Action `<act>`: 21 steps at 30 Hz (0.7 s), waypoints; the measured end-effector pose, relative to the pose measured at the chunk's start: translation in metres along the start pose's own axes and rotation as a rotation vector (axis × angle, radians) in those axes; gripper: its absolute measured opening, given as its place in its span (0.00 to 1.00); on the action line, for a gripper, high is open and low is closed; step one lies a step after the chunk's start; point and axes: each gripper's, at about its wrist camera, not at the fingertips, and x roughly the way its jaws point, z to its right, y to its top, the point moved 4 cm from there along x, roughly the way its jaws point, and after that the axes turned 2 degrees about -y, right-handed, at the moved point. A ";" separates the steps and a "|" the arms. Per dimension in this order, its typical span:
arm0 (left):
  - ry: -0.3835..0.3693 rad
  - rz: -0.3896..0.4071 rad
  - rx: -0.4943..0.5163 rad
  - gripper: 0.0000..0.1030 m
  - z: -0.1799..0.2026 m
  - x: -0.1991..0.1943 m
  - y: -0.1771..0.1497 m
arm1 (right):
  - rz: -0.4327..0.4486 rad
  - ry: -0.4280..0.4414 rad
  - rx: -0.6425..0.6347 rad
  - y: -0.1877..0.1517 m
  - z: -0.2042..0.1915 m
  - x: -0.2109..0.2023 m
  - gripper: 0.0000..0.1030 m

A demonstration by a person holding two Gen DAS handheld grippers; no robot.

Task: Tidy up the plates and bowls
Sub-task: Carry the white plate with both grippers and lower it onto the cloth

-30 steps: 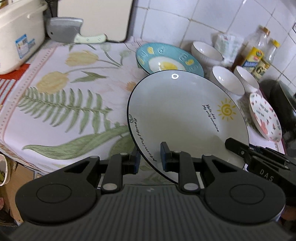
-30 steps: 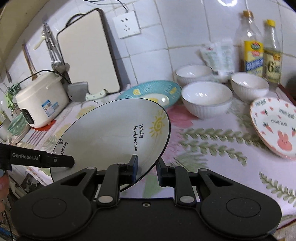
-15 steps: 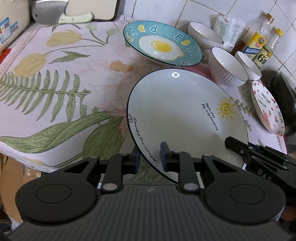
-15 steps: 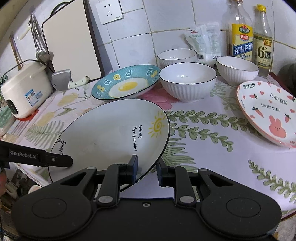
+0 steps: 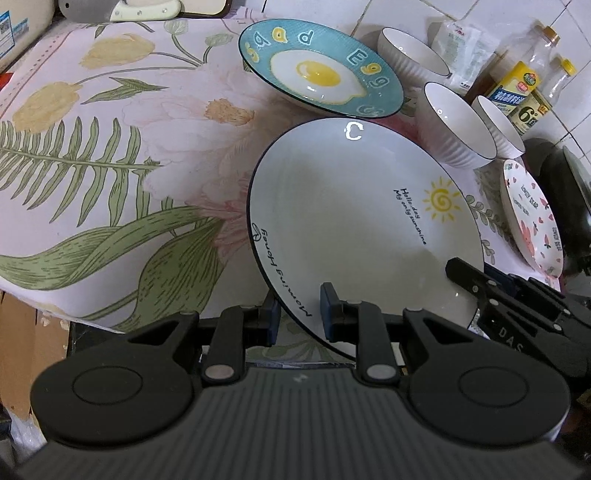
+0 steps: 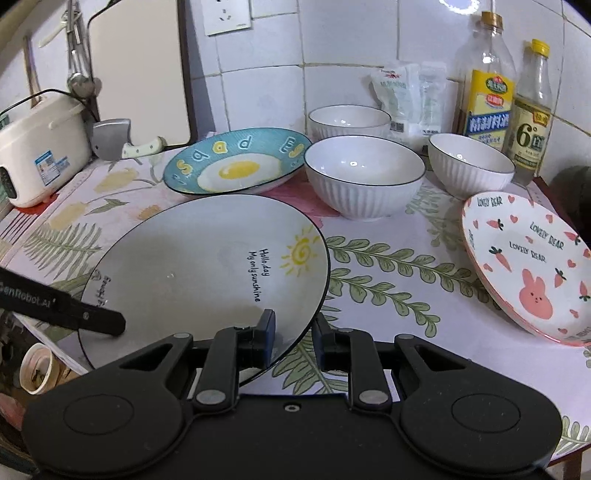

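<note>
Over the floral tablecloth (image 6: 424, 332), near its front edge: white sun-print plate (image 5: 354, 221), held from two sides. Left gripper (image 5: 298, 314) clamped on its near rim, right gripper (image 6: 291, 341) clamped on the opposite rim. Behind it, blue fried-egg plate (image 6: 236, 162), three white ribbed bowls (image 6: 364, 177); pink rabbit plate (image 6: 528, 266) off right.

White glazed wall tiles (image 6: 258, 92) backed the surface (image 6: 424, 295), which was covered by a floral, fern-print cloth (image 5: 110, 155). A wall socket (image 6: 227, 16) sat above a pale cutting board (image 6: 140, 70) leaning upright on the wall. A bright ring-shaped glare (image 6: 460, 4) showed on the top tiles, possibly a lamp reflection. Below the surface's front edge, brown cardboard (image 5: 26, 350) was visible.
</note>
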 end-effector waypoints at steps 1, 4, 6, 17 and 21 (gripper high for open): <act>0.005 -0.001 0.001 0.20 0.001 0.001 -0.001 | -0.008 -0.005 0.006 0.000 0.000 0.001 0.25; 0.013 -0.008 -0.011 0.20 0.000 0.003 -0.002 | -0.023 -0.025 0.011 -0.001 -0.001 0.002 0.25; 0.020 -0.017 -0.019 0.21 0.000 0.002 -0.001 | -0.032 -0.039 0.010 0.000 -0.002 0.001 0.25; 0.098 -0.065 0.122 0.33 0.035 -0.030 -0.015 | -0.010 0.000 0.030 0.015 -0.004 -0.043 0.30; 0.091 -0.056 0.154 0.40 0.048 -0.054 -0.022 | 0.000 0.023 0.018 0.018 -0.006 -0.068 0.37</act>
